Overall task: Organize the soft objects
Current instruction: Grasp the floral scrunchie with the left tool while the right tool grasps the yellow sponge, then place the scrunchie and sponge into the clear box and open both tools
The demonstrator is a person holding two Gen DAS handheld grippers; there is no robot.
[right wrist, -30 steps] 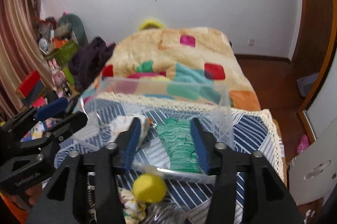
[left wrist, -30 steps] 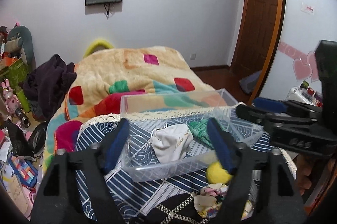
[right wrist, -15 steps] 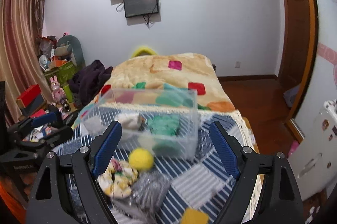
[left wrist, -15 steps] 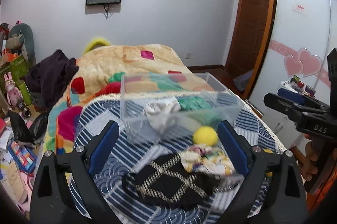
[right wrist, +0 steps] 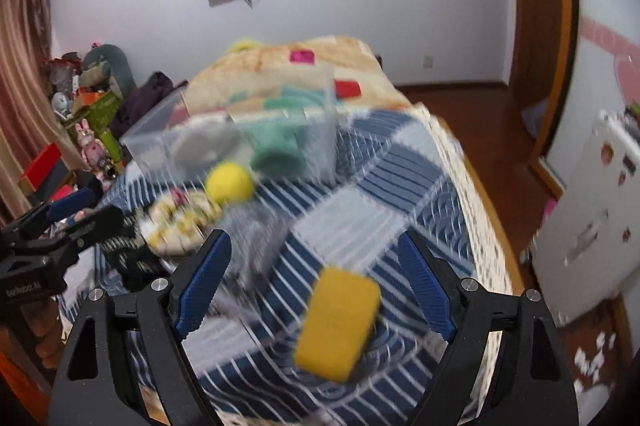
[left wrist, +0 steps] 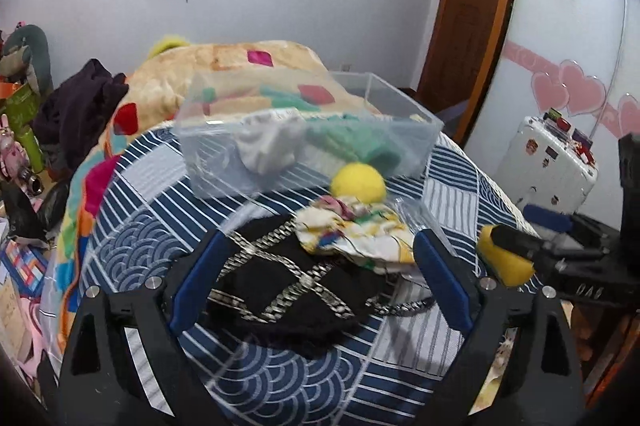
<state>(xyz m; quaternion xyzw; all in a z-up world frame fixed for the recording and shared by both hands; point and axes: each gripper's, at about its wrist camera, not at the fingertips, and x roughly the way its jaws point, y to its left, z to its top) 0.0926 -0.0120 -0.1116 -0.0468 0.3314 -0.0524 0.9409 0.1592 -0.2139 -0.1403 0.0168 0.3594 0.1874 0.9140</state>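
Observation:
A clear plastic box (left wrist: 400,129) on the striped blue cover holds a white cloth (left wrist: 268,143) and a green cloth (left wrist: 348,141). In front of it lie a yellow ball (left wrist: 358,179), a floral cloth (left wrist: 356,234) and a black cloth with a chain pattern (left wrist: 280,290). My left gripper (left wrist: 320,246) is open, hanging over the black and floral cloths without touching them. My right gripper (right wrist: 314,242) is open too. A yellow sponge (right wrist: 338,320) lies on the cover between its fingers, clear of both pads. The right wrist view is blurred.
A bed with a patchwork blanket (left wrist: 240,65) lies behind the box. Toys and boxes (right wrist: 92,105) crowd the floor on the left. A white suitcase (left wrist: 548,161) and a wooden door (left wrist: 464,5) are on the right. A grey crumpled item (right wrist: 256,238) lies near the ball.
Both grippers have drawn back from the box and sunk lower, and their jaws have widened. The loose cloths, the ball and the sponge have come into view in front of them.

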